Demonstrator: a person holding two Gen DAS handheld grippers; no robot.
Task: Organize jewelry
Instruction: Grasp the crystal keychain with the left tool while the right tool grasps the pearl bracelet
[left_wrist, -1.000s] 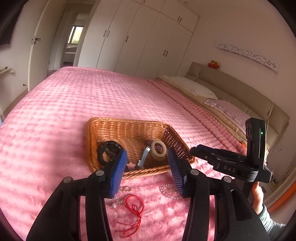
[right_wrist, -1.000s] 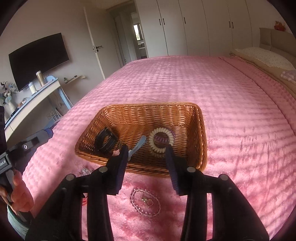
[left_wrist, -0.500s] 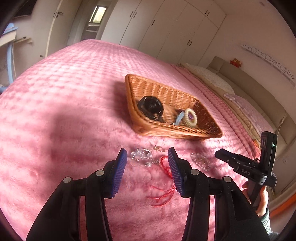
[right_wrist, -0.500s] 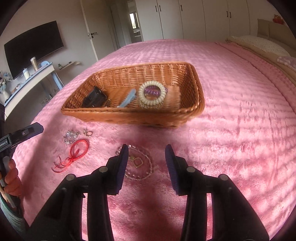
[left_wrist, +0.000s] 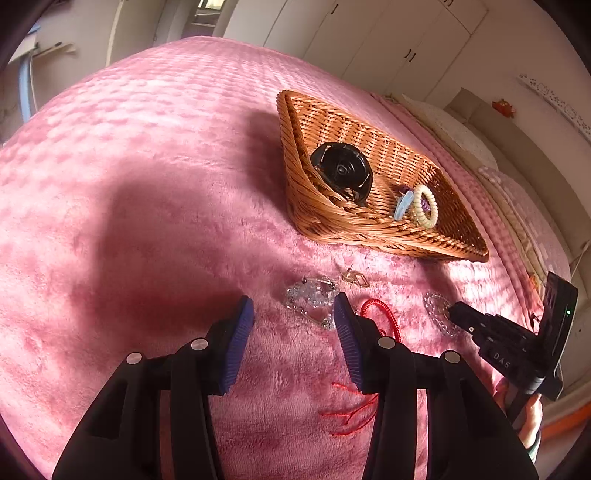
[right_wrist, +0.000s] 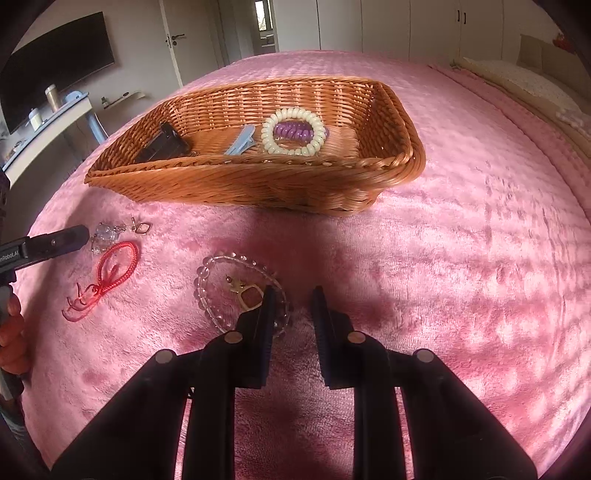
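A wicker basket (left_wrist: 373, 229) (right_wrist: 258, 181) sits on the pink bedspread and holds a black clip (left_wrist: 341, 170), a blue clip (right_wrist: 240, 139) and a cream coil hair tie (right_wrist: 293, 131). On the blanket in front of it lie a crystal piece (left_wrist: 312, 295), a small gold earring (left_wrist: 354, 277), a red cord bracelet (right_wrist: 114, 266) and a clear bead bracelet (right_wrist: 221, 291) with a gold pendant (right_wrist: 247, 293). My left gripper (left_wrist: 293, 314) is open, low, just short of the crystal piece. My right gripper (right_wrist: 291, 299) is open, low, its left finger at the bead bracelet's right edge.
The pink bedspread (left_wrist: 147, 184) stretches all round. Pillows (right_wrist: 532, 85) and a headboard lie to the right. A desk (right_wrist: 44, 122) and a TV stand to the left, white wardrobes behind.
Both grippers have dropped and moved back from above the basket to the blanket in front of it, now close to the loose jewelry. Both stay open.
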